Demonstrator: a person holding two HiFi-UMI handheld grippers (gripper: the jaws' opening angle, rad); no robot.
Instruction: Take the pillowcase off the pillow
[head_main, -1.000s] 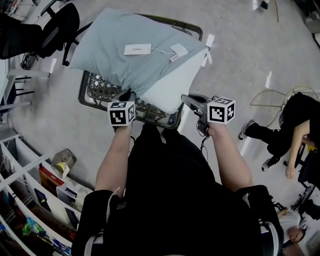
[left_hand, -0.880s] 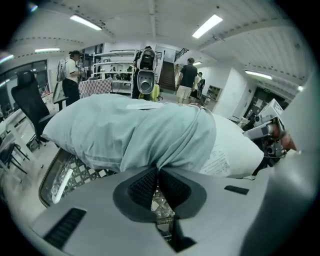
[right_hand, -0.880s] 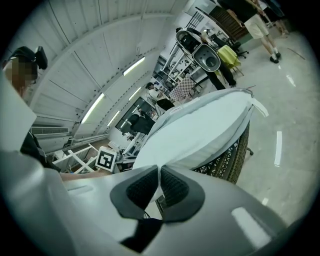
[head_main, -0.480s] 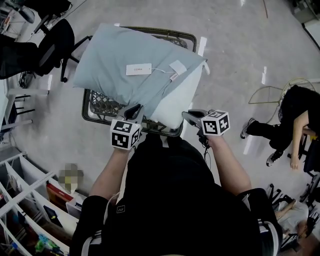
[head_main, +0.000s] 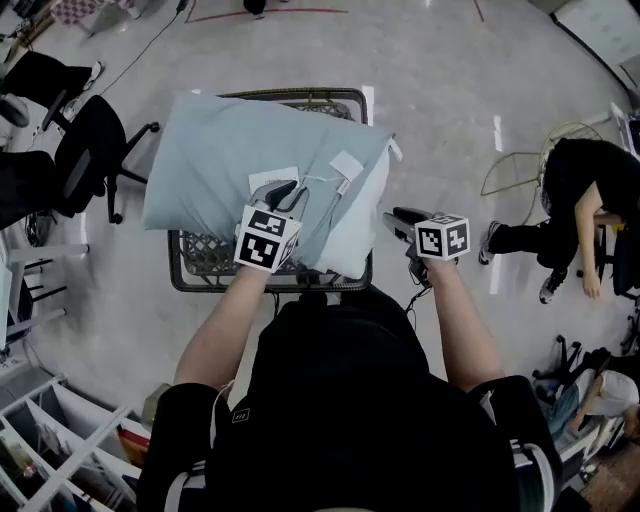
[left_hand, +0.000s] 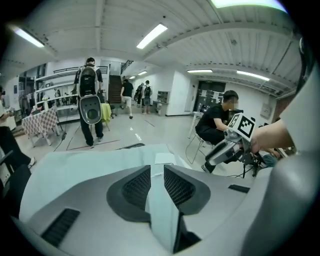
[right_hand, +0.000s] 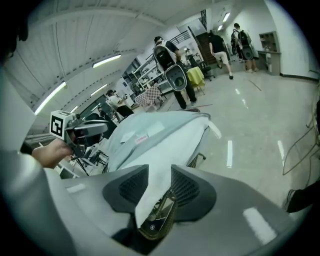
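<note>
A pillow in a light blue pillowcase (head_main: 225, 150) lies across a wire basket (head_main: 200, 262). Its bare white end (head_main: 358, 225) sticks out on the right. My left gripper (head_main: 287, 190) hovers over the pillowcase by its white labels (head_main: 345, 165). Its jaws have just been opening, and blue cloth (left_hand: 85, 165) shows through the gap without being pinched. My right gripper (head_main: 395, 215) is just right of the white end. Its jaws have also just been opening, and the white pillow (right_hand: 170, 145) and the basket rim show through the gap of the right gripper (right_hand: 160, 175).
Black office chairs (head_main: 90, 150) stand left of the basket. A person in black (head_main: 580, 200) sits at the right next to a wire frame (head_main: 525, 180). White shelving (head_main: 60, 450) fills the lower left. Several people stand far off in the gripper views.
My left gripper has risen from the pillow's near edge to over the pillowcase by the labels. The right gripper has shifted a little beside the white end. Both pairs of jaws stand wider.
</note>
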